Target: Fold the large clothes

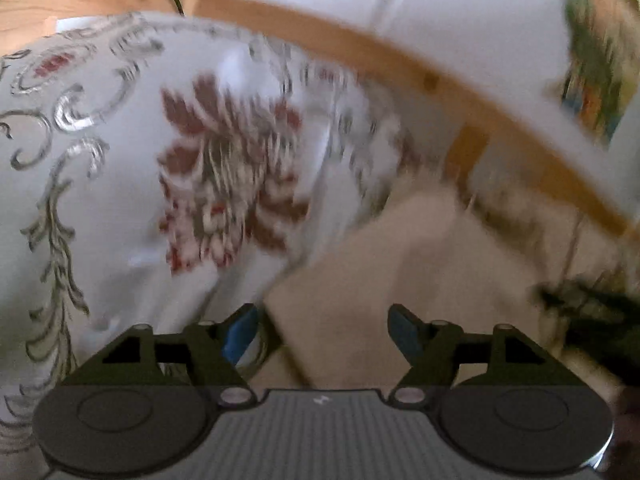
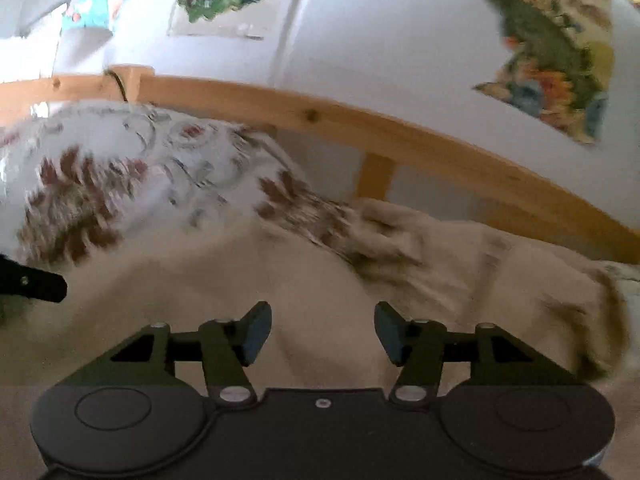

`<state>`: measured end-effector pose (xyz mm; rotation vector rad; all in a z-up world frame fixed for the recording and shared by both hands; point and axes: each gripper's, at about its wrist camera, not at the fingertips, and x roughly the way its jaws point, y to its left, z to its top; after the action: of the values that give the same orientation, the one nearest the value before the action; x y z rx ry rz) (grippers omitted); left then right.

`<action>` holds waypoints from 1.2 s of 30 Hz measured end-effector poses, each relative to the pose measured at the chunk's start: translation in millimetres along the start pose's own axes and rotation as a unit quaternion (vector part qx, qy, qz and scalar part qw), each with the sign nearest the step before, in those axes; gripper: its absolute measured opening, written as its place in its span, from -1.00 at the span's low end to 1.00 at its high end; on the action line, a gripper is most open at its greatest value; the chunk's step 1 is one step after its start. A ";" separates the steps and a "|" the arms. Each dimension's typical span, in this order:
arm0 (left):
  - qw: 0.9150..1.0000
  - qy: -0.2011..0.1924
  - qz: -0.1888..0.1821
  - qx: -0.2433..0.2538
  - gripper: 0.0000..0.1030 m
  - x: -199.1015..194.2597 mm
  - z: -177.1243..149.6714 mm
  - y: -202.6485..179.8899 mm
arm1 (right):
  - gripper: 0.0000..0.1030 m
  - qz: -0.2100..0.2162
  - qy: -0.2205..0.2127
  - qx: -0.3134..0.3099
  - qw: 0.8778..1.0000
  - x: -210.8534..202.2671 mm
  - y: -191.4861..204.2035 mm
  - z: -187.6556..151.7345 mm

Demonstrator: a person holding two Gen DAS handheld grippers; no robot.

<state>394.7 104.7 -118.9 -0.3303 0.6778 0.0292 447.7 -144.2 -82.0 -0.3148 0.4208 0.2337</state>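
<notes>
A beige garment (image 1: 384,280) lies on a bed, its edge running between the blue pads of my left gripper (image 1: 322,332), which is open and holds nothing. In the right wrist view the same beige garment (image 2: 328,280) spreads wide and rumpled, with a bunched part at the right (image 2: 520,280). My right gripper (image 2: 323,332) is open over it and holds nothing. A dark gripper part (image 2: 36,280) shows at the left edge of the right wrist view, and another (image 1: 588,308) at the right edge of the left wrist view. Both views are motion-blurred.
A white bed cover with red and grey flower pattern (image 1: 224,168) lies under and beyond the garment; it also shows in the right wrist view (image 2: 120,176). A wooden bed rail (image 1: 360,52) (image 2: 320,120) runs behind. White wall with colourful pictures (image 2: 552,48) stands beyond.
</notes>
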 end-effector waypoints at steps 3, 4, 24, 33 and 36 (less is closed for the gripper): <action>0.998 0.030 0.038 0.033 0.56 11.3 -6.4 -8.9 | 0.47 -0.043 -0.006 0.029 0.999 -21.3 -43.9 -2.3; 0.998 0.026 0.039 0.039 0.62 10.0 -7.8 -10.4 | 0.55 -0.061 -0.013 0.041 0.997 -26.2 -61.4 1.0; 1.000 -0.013 0.005 -0.016 0.98 -0.1 2.3 -18.3 | -0.69 -0.111 0.020 0.397 0.911 51.8 -255.8 8.7; 0.993 -0.017 -0.100 -0.054 0.98 -7.3 3.9 -20.6 | -0.75 -0.074 -0.130 0.038 0.988 -104.7 -134.1 6.8; 0.987 0.000 -0.142 -0.078 0.97 -7.1 2.9 -18.4 | -0.75 -0.074 -0.148 -0.077 0.983 -147.8 -88.8 -31.4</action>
<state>393.3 88.7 -107.0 -0.5762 0.6248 -0.1909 330.6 -260.3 -22.9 -0.4536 0.0837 0.1634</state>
